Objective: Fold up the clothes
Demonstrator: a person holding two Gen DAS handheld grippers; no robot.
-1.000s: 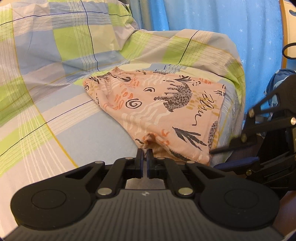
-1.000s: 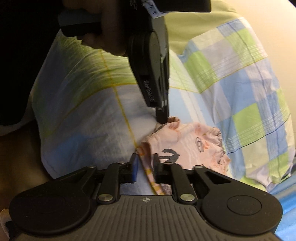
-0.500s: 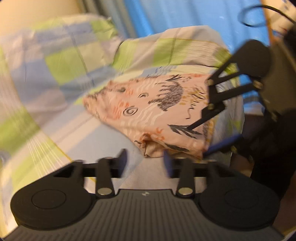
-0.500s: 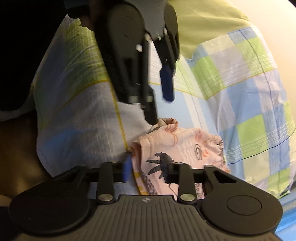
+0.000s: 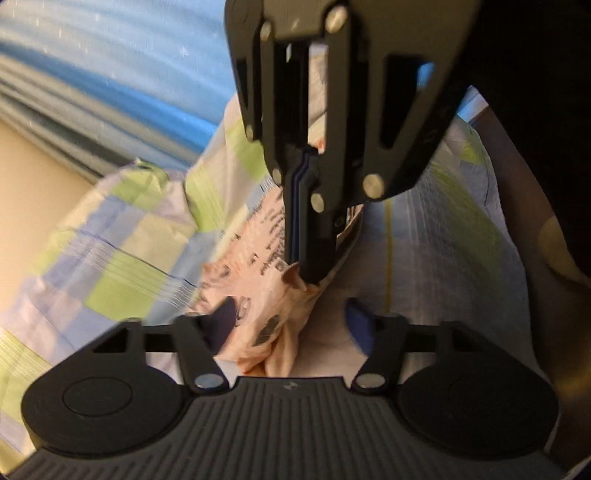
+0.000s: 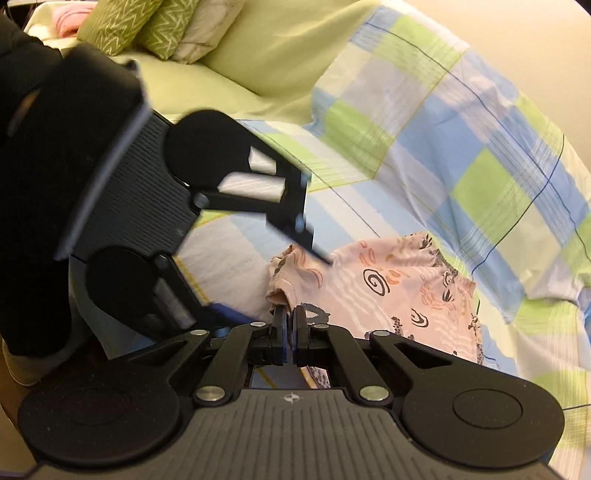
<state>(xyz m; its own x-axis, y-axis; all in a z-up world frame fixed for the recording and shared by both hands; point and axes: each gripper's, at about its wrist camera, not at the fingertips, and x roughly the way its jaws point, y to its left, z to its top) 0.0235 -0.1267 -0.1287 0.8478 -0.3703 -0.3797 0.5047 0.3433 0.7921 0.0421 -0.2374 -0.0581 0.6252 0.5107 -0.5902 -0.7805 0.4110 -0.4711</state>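
A peach garment point(image 5: 258, 280) with dark animal prints lies partly folded on the checked bedsheet point(image 5: 110, 266). In the left wrist view my left gripper point(image 5: 291, 319) is open, its fingers on either side of the garment's bunched near corner. My right gripper point(image 5: 306, 273) comes down from above, shut on that corner. In the right wrist view the right gripper point(image 6: 290, 321) pinches the edge of the garment point(image 6: 388, 280). There the left gripper point(image 6: 280, 286) stands open at the left, held by a person's dark-sleeved arm.
The checked sheet point(image 6: 480, 147) covers the mattress and drops off at its edges. Green patterned pillows point(image 6: 147, 33) and a plain green sheet point(image 6: 277, 55) lie further back. A blue curtain point(image 5: 129, 74) hangs beyond the bed.
My left gripper has opened, let go of the garment's edge and swung round. My right gripper has shut on the garment's near corner.
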